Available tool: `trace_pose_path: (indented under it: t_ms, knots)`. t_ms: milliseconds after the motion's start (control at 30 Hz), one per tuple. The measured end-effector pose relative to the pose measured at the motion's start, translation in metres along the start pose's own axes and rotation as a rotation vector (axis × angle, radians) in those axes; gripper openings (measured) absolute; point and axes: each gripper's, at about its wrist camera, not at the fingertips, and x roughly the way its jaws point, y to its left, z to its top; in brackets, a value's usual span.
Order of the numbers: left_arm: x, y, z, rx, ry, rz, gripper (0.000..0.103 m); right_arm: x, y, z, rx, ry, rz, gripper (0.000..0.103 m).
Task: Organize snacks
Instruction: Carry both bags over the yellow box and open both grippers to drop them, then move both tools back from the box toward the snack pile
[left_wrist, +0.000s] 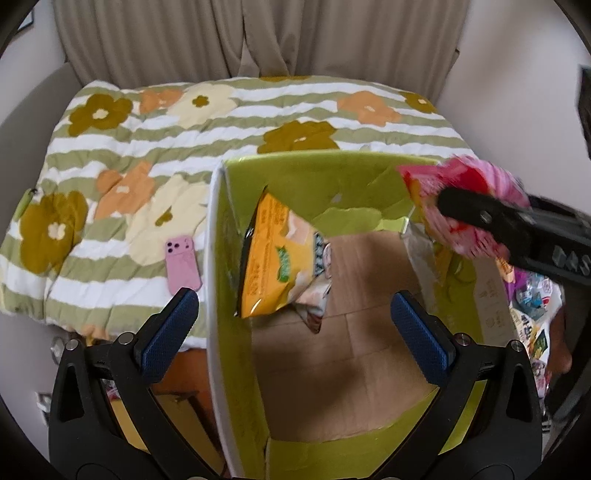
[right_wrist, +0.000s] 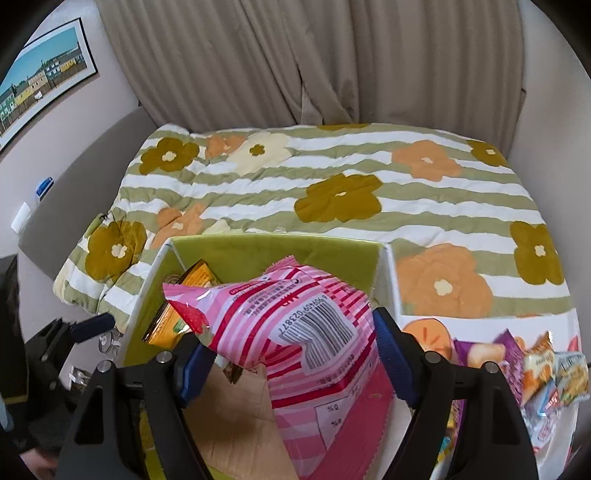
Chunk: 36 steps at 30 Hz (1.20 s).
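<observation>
Pink snack bag lengthwise between right jaws

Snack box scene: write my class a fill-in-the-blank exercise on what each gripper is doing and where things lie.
1. The right gripper is shut on a pink striped snack bag above the ____.
2. The left gripper is ____ and holds nothing.
3. An orange snack bag already lies inside the green cardboard box.
4. A ____ phone lies on the floral quilt.

Missing words: box; open; pink
</observation>
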Motion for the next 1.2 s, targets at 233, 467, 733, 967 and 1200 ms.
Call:
trace_pose_path:
  t_ms: [233,467,733,967,1200]
  knots:
    - [0.003,0.012,-0.006,-0.023,0.023,-0.009,0.103,0.031,0.008,0.008,-0.029,0.035,0.014,0.086]
    - [-0.005,0.007,-0.006,-0.009,0.009,0.011,0.103,0.019,0.008,0.005,-0.022,0.006,0.026,0.103]
    - [-0.029,-0.008,-0.012,-0.001,-0.019,0.031,0.103,-0.016,0.006,-0.004,-0.028,-0.039,0.018,0.103]
    - [-0.076,-0.041,-0.027,-0.012,-0.083,0.068,0.103,-0.075,-0.006,-0.015,-0.048,-0.119,0.031,0.103]
    - [-0.125,-0.1,-0.049,0.0,-0.148,0.065,0.103,-0.146,-0.04,-0.042,-0.053,-0.182,0.034,0.103]
